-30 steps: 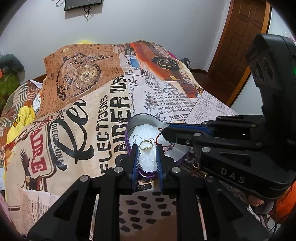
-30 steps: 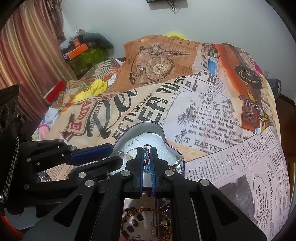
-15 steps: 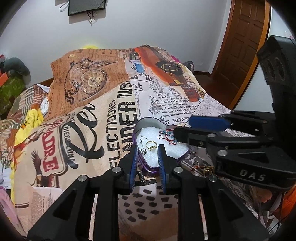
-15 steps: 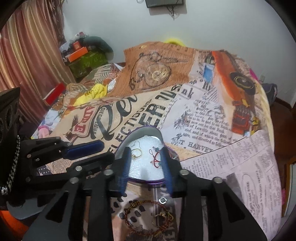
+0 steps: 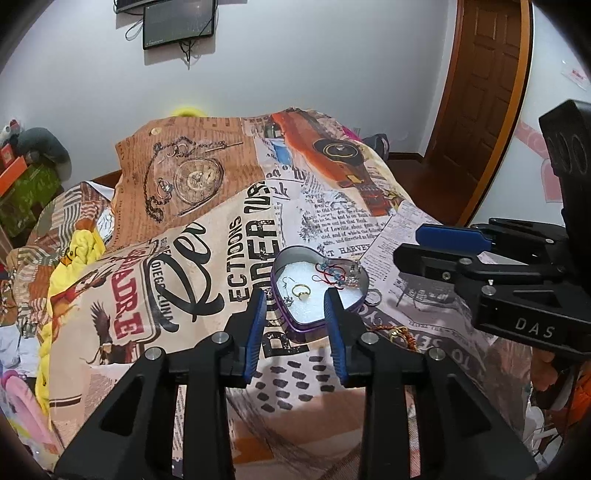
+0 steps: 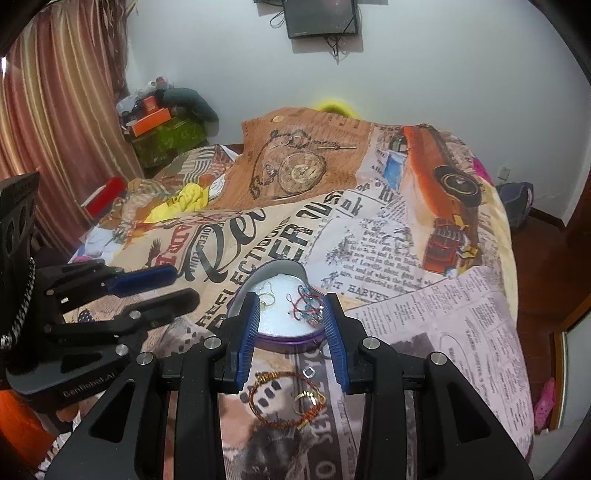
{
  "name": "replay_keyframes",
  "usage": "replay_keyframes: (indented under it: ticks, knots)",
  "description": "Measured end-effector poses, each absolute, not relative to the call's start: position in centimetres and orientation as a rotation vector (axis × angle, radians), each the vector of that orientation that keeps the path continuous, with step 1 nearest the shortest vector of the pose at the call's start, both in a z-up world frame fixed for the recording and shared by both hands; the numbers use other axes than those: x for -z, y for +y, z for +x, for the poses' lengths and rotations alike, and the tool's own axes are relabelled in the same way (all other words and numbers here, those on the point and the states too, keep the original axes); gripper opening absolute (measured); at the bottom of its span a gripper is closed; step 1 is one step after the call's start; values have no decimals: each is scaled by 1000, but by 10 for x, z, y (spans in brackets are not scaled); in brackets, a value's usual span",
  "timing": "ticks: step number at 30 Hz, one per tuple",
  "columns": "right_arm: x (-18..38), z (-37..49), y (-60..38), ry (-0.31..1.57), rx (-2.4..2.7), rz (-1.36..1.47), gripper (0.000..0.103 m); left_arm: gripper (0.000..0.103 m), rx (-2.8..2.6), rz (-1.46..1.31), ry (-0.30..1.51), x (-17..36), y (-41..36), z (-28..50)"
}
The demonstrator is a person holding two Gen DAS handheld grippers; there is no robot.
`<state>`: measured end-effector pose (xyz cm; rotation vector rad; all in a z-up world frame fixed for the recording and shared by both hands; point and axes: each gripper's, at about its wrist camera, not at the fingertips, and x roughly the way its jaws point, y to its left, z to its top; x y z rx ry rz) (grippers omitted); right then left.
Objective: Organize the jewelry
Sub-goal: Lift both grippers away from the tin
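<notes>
While your left claw (image 5: 295, 314) and right claw (image 6: 291, 314) both gape empty, their fingers hide the heart-shaped tin's (image 5: 360, 291) near rim; its tangled jewelry (image 5: 334, 275) stays indistinct.

A bed (image 5: 207, 258) filled the room, covered by a bedspread (image 6: 388, 229) printed with newspaper text, a pocket watch (image 5: 195, 181) toward the head edge and an orange vintage car (image 6: 439, 184) along the right edge. Crumpled yellow cloth (image 5: 79, 243) lay at the bed's left edge. On the white wall beyond the head edge hung a dark screen (image 5: 179, 22) with cables dangling below it. A brown wooden door (image 5: 484, 92) stood past the bed's right edge. Striped reddish curtains (image 6: 62, 110) hung off the left side, near an orange box (image 6: 149, 120) atop green boxes (image 6: 166, 142).
</notes>
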<state>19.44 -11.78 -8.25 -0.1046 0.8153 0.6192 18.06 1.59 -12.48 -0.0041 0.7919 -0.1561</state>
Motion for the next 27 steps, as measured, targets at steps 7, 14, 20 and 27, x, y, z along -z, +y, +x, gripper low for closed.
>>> replay_keyframes:
  ticks: [7, 14, 20, 27]
  knots:
    - [84, 185, -136, 820, -586, -97, 32, 36, 163, 0, 810, 126, 7, 173]
    - [100, 182, -156, 866, -548, -102, 32, 37, 165, -7, 886, 152, 0, 177]
    - [124, 185, -162, 928, -531, -106, 32, 37, 204, -29, 961, 177, -9, 183]
    - [139, 189, -164, 974, -544, -88, 32, 37, 249, -16, 1008, 195, -26, 193]
